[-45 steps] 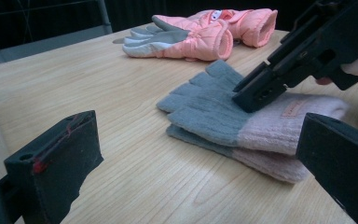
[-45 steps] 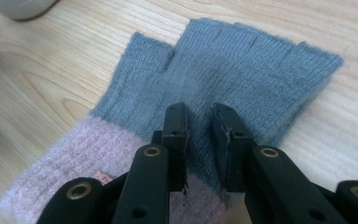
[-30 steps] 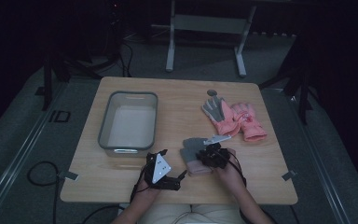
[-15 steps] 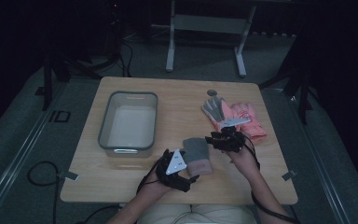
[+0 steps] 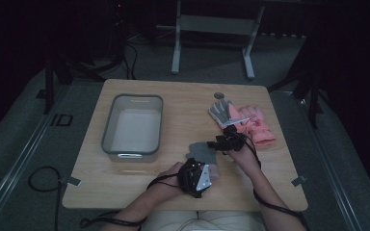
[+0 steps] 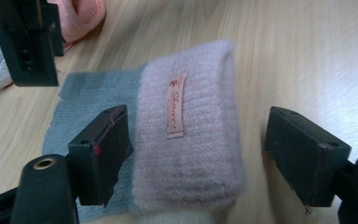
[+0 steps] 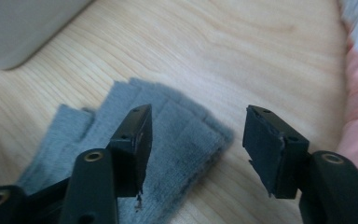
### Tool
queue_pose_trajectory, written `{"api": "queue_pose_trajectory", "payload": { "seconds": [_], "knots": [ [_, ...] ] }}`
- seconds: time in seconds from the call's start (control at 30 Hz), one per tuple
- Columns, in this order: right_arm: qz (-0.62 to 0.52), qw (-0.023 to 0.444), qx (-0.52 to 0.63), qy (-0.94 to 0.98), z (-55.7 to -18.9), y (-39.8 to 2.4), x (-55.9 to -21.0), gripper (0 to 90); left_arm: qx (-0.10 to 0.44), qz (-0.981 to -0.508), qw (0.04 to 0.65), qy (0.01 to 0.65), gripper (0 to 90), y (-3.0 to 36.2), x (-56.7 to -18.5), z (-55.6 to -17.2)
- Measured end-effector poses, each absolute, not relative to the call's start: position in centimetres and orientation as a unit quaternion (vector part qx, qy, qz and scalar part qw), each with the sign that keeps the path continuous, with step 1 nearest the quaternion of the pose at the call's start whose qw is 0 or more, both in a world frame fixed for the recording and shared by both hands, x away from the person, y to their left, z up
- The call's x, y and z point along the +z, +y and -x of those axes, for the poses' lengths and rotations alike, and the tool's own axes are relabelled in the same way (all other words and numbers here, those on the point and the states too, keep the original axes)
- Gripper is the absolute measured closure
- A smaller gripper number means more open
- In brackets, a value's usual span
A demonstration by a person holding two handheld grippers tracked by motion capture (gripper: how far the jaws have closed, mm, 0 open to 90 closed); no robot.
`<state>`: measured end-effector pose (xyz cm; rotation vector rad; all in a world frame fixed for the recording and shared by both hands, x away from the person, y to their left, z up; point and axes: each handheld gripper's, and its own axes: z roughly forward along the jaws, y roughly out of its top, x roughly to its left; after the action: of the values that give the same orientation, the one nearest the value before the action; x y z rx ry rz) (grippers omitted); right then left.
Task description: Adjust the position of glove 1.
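Lying between the left gripper parted, closing fingers, the glove's pink cuff stays ungripped.

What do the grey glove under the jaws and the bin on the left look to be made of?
The grey glove looks like soft knitted fabric, probably wool or acrylic: fuzzy nap, ribbed pinkish cuff with a sewn woven label. The bin looks like translucent grey plastic, smooth and slightly glossy, with rounded moulded corners and a pale floor showing through. The table looks like light wood or wood-grain laminate, matte.
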<state>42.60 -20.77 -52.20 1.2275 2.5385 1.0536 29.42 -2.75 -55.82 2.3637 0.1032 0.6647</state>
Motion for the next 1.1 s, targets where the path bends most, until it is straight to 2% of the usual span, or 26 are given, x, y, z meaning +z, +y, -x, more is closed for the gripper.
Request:
{"api": "queue_pose_trajectory", "payload": {
  "seconds": [0.1,0.3,0.37,0.47,0.53,0.77,0.93,1.0,1.1],
  "knots": [
    [-0.411,0.065,0.341,0.843,-42.5,-20.6,-53.0,39.9,0.266,-0.904,0.331,0.046,36.0,-2.7,-55.9,-29.8],
    [-0.422,0.057,0.324,0.845,-42.3,-20.4,-54.2,40.1,0.196,-0.908,0.360,0.083,50.4,-1.7,-55.6,-31.3],
    [-0.425,0.044,0.331,0.841,-42.3,-20.5,-54.3,42.2,0.165,-0.908,0.374,0.093,57.7,-1.1,-55.4,-32.1],
    [-0.430,0.018,0.347,0.833,-42.4,-20.5,-54.5,43.9,0.125,-0.908,0.388,0.102,63.7,-0.4,-55.2,-33.1],
    [-0.427,0.016,0.346,0.835,-42.3,-20.2,-54.5,46.3,0.110,-0.910,0.387,0.101,65.5,-0.2,-55.0,-33.5],
    [-0.417,-0.038,0.370,0.829,-42.6,-19.1,-54.7,59.6,0.081,-0.915,0.380,0.107,67.8,0.2,-54.7,-34.3],
    [-0.402,-0.037,0.377,0.833,-42.6,-17.9,-54.4,66.5,0.073,-0.917,0.375,0.113,68.5,0.5,-54.5,-34.5],
    [-0.390,-0.020,0.382,0.837,-42.3,-17.4,-54.0,71.5,0.071,-0.917,0.373,0.120,69.0,0.7,-54.3,-34.5],
    [-0.380,-0.008,0.386,0.840,-41.9,-17.0,-53.1,73.9,0.066,-0.915,0.375,0.133,69.3,1.1,-53.8,-34.4]
  ]
}}
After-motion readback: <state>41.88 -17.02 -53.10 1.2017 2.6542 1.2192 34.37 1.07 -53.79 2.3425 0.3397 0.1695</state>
